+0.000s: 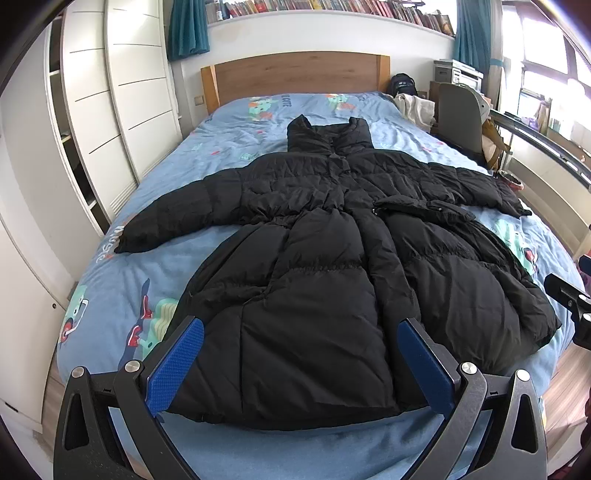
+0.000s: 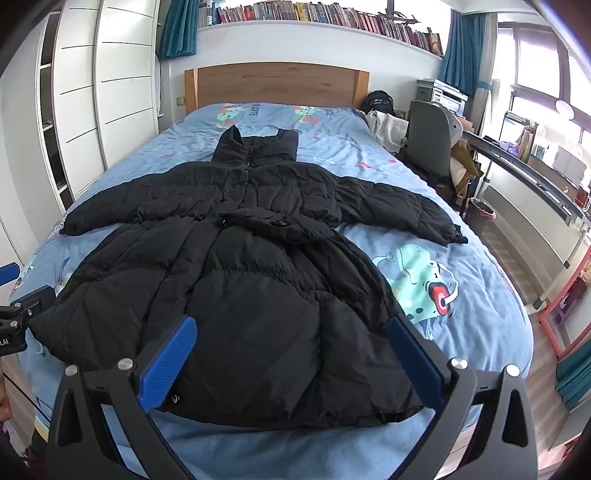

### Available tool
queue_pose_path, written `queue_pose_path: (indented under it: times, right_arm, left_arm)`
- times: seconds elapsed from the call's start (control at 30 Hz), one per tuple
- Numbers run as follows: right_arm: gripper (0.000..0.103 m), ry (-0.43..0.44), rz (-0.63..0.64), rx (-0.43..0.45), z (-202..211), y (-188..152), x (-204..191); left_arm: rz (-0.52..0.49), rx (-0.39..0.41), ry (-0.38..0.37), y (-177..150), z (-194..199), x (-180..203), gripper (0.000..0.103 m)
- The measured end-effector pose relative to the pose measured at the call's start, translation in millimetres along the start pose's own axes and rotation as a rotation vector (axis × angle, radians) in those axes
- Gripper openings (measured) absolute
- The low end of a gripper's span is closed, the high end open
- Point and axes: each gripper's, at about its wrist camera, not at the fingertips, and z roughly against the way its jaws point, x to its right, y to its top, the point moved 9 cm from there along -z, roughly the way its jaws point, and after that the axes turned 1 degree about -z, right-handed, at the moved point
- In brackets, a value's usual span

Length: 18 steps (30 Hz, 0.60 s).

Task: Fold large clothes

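1. Black puffer coat (image 1: 314, 258) lies flat on the bed (image 1: 110, 295), front up, collar toward the wooden headboard (image 1: 295, 75), hem at the near edge.
2. Both sleeves are spread out to the sides. Left sleeve (image 1: 166, 221) rests on the blue cartoon-print sheet; right sleeve (image 2: 402, 210) reaches toward the desk side.
3. A loose belt or flap (image 2: 273, 221) lies across the waist, right of centre.
4. Left gripper (image 1: 299, 365): released, jaws wide apart, nothing clamped. Blue pads (image 1: 177, 365) sit above the coat's hem area; contact with the fabric can't be confirmed.
5. Right gripper (image 2: 291, 360): also released, jaws wide, nothing gripped. It hovers over the hem, right half of the coat.
6. Each gripper shows at the edge of the other's view: the right one at the right edge of the left wrist view, the left one at the left edge of the right wrist view.
7. Surroundings: white wardrobe (image 1: 110, 110) left of the bed, bookshelf (image 2: 314, 14) above the headboard, grey chair (image 2: 430, 136) and desk to the right, teal curtains (image 1: 188, 26).
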Motion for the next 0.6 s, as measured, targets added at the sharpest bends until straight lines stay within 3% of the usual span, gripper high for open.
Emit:
queue_pose_path:
  times: [0.6]
  right_arm:
    - [0.103, 0.000, 0.003, -0.009, -3.4, -3.0, -2.4]
  left_arm:
    - [-0.005, -0.018, 0.026, -2.1, -4.4, -2.7, 0.103]
